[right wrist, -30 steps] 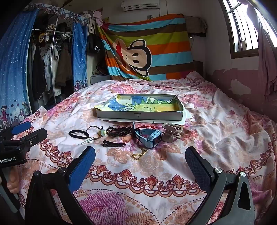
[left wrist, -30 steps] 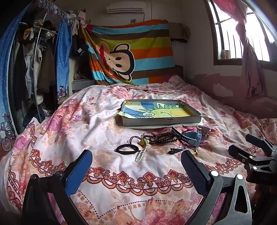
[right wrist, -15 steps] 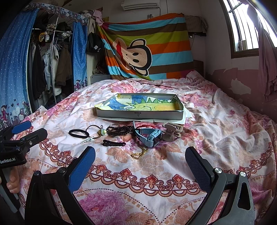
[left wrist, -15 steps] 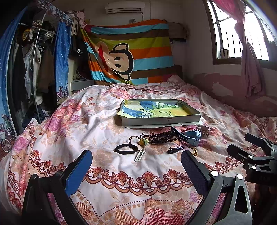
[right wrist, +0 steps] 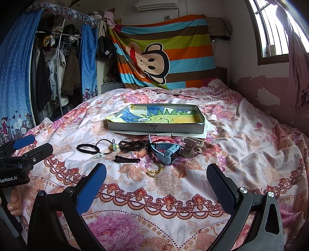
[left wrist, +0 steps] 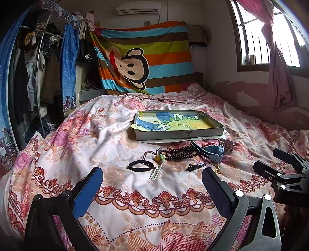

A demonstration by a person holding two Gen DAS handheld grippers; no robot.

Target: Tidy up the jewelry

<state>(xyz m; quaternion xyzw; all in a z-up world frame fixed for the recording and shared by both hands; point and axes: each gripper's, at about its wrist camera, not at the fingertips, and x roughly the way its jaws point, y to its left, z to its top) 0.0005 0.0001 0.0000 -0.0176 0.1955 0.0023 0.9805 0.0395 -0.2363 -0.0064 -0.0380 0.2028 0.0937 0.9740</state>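
Jewelry [right wrist: 135, 150] lies scattered before the tray [right wrist: 154, 128], both grippers' fingers [right wrist: 92, 187] spread

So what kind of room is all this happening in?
Most likely a home bedroom: a bed under a pink floral bedspread, an open blue-curtained wardrobe of hanging clothes, and a white wall air conditioner.

The shallow grey box [right wrist: 155, 129] sits flat on the bed with a crayon dinosaur drawing lining its bottom, nothing in it. All the bits are in a loose row just in front of it: black hair tie [right wrist: 87, 148], silver clip [right wrist: 96, 155], beaded bracelet [right wrist: 133, 144], black hair clip [right wrist: 127, 160], blue watch [right wrist: 168, 151] on its side touching a beige claw clip [right wrist: 191, 147]. A gold chain [right wrist: 155, 170] lies crumpled nearest the camera, just below the watch.
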